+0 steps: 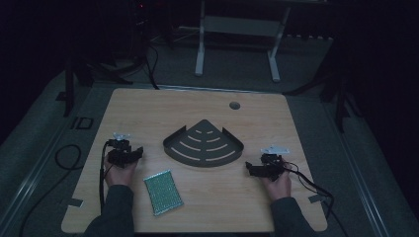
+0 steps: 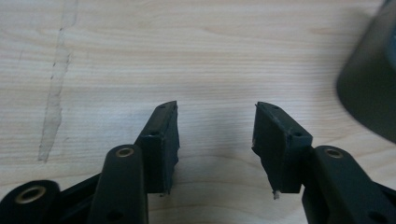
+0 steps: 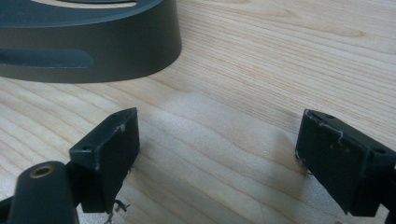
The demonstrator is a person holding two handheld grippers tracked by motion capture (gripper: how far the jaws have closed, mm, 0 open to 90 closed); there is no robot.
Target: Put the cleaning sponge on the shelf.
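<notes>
A dark grey fan-shaped corner rack point(image 1: 203, 143) with curved slots lies at the middle of the wooden table point(image 1: 148, 106). A green sponge pad point(image 1: 163, 192) lies near the front edge, left of centre. My left gripper point(image 1: 139, 153) rests on the table left of the rack, jaws open with only bare wood between them point(image 2: 216, 140); the rack's rim point(image 2: 369, 93) shows at the right. My right gripper point(image 1: 250, 169) rests right of the rack, jaws wide open and empty point(image 3: 217, 154), with the rack's curved wall point(image 3: 93, 51) just ahead.
A round cable hole point(image 1: 234, 105) sits in the table's far side. Cables trail from both grippers over the table edges. A white frame stand point(image 1: 237, 34) is on the floor beyond the table. A faint smear marks the wood point(image 2: 53, 93).
</notes>
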